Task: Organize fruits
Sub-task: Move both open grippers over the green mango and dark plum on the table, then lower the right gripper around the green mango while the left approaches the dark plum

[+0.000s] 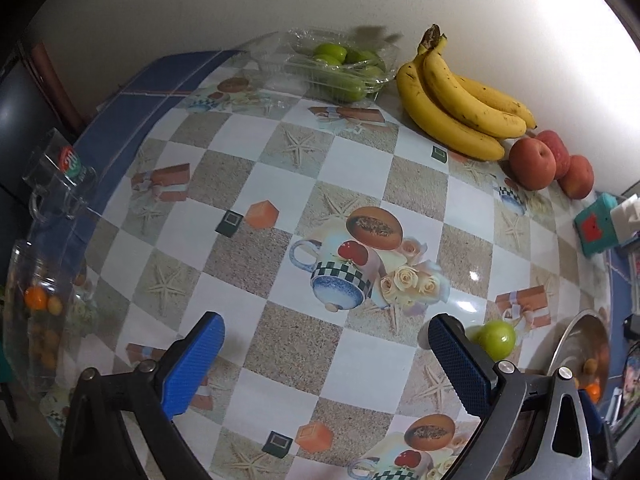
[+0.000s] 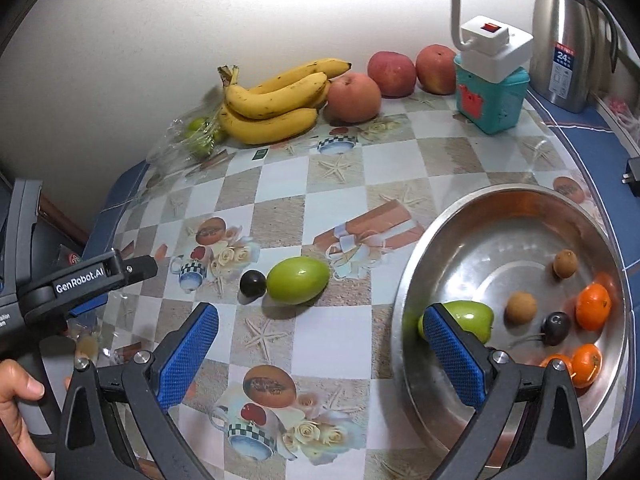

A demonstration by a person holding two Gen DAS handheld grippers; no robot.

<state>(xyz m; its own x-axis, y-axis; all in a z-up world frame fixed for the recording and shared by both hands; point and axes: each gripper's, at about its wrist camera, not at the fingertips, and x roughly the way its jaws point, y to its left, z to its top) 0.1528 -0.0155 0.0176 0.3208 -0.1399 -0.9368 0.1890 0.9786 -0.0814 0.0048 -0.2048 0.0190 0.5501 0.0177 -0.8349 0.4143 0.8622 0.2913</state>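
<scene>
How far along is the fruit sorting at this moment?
Partly done: the steel bowl already holds a green fruit, oranges, a cherry and brown fruits. Nothing is in hand; both tools are open. Left on the table: a loose green fruit, dark cherry, bananas, apples.

**A Table by a Plain Wall**

A pale wall (image 2: 160, 40) stands behind the table (image 1: 280, 208). Bright light shines on the wall. The table wears a shiny cloth with white and sandy squares, starfish, cups and roses. Its edge is blue. At the far right stands a silver jug (image 2: 568, 40).
</scene>
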